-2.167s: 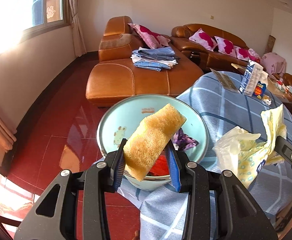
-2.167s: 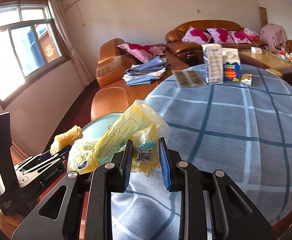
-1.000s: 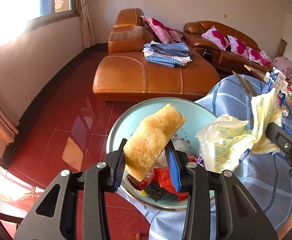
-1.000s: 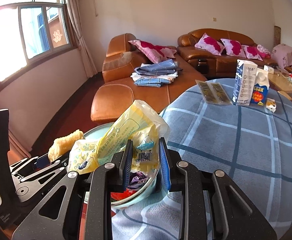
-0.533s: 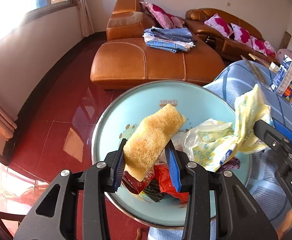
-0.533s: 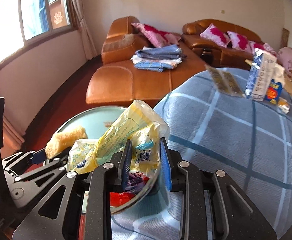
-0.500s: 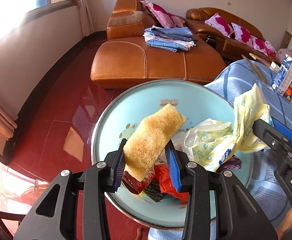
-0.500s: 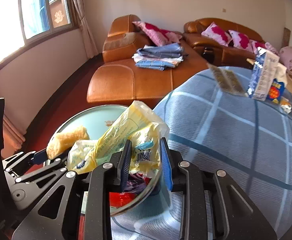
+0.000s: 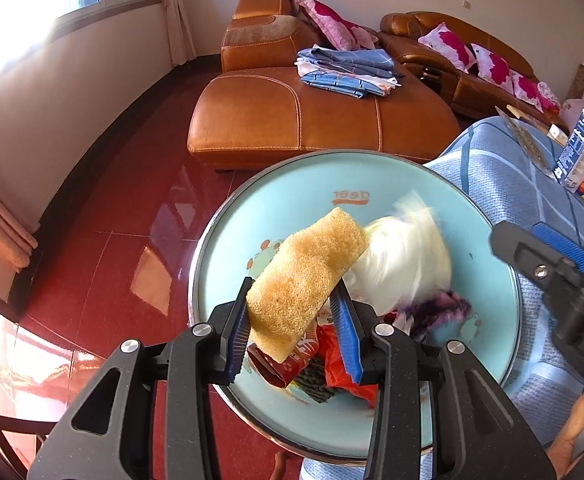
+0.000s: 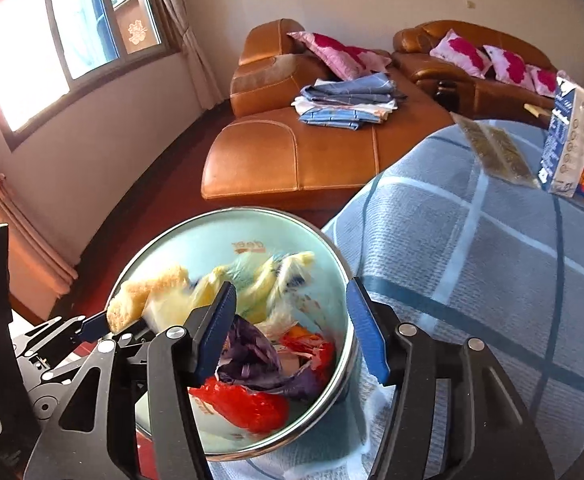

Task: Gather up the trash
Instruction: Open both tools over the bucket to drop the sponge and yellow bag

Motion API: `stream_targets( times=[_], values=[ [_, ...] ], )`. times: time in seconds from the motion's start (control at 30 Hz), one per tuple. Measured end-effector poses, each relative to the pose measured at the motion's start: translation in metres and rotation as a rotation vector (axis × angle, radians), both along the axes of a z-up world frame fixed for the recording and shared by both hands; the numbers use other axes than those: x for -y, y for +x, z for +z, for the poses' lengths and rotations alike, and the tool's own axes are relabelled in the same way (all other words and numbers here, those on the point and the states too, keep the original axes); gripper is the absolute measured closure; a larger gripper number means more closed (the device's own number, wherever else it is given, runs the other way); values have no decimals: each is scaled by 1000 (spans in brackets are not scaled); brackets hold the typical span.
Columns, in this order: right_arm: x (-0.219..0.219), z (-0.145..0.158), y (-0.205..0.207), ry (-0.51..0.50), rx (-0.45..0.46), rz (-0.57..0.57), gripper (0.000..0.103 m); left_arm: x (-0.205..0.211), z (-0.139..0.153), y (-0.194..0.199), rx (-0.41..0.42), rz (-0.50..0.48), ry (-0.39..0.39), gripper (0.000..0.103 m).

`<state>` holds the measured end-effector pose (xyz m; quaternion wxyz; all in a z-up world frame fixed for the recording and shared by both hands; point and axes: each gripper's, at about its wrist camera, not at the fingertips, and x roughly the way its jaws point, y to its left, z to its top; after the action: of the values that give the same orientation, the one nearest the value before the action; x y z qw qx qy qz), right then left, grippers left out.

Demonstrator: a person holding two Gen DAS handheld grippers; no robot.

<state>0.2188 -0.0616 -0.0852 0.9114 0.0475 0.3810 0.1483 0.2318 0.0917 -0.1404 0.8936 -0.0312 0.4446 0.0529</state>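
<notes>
Presently my right gripper (image 10: 292, 328) stands with its blue-padded jaws wide apart and nothing between them; they have just been opening. The crumpled yellow-and-white plastic wrapper (image 10: 267, 284) is motion-blurred above the pale blue round enamel basin (image 10: 332, 248), evidently falling clear of the pads. I judge the release was made here so the wrapper lands inside the rim rather than on the cloth.

My left gripper (image 9: 296, 320) is closed on a coarse yellow-brown oblong sponge (image 9: 308, 276), gripped near its lower end so most of its length juts forward over the basin. Holding it above the basin suits a drop of the same kind; that step is not yet done.

Inside the basin lie a crumpled red foil packet (image 10: 247, 404) and a purple wrapper (image 10: 251, 356), so the collection is partly under way.

The basin sits at the edge of the worktop, overhanging the blue-grey checked cloth (image 10: 472, 280) on the side towards the red tiled floor (image 9: 131, 208); I judge that position a tipping risk if knocked.

Well apart, at the far side of the worktop, a blue-and-white carton (image 10: 568, 140) and flat clear packets (image 10: 496, 152) remain uncollected. Whether they count as trash I cannot tell.
</notes>
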Motion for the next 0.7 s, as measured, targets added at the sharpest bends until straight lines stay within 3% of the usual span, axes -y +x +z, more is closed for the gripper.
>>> stream_targets(
  times=[0.2, 0.53, 0.63, 0.7],
  values=[
    [20, 18, -22, 18, 68, -91, 46, 4, -5, 2, -4, -3, 14, 64],
    [46, 29, -57, 91, 77, -170, 41, 14, -19, 1, -48, -10, 8, 60],
    [50, 32, -67, 100, 91, -190, 33, 16, -13, -6, -33, -12, 14, 44],
    [54, 32, -73, 105, 95, -210, 29, 16, -7, -13, -12, -10, 15, 39]
  ],
)
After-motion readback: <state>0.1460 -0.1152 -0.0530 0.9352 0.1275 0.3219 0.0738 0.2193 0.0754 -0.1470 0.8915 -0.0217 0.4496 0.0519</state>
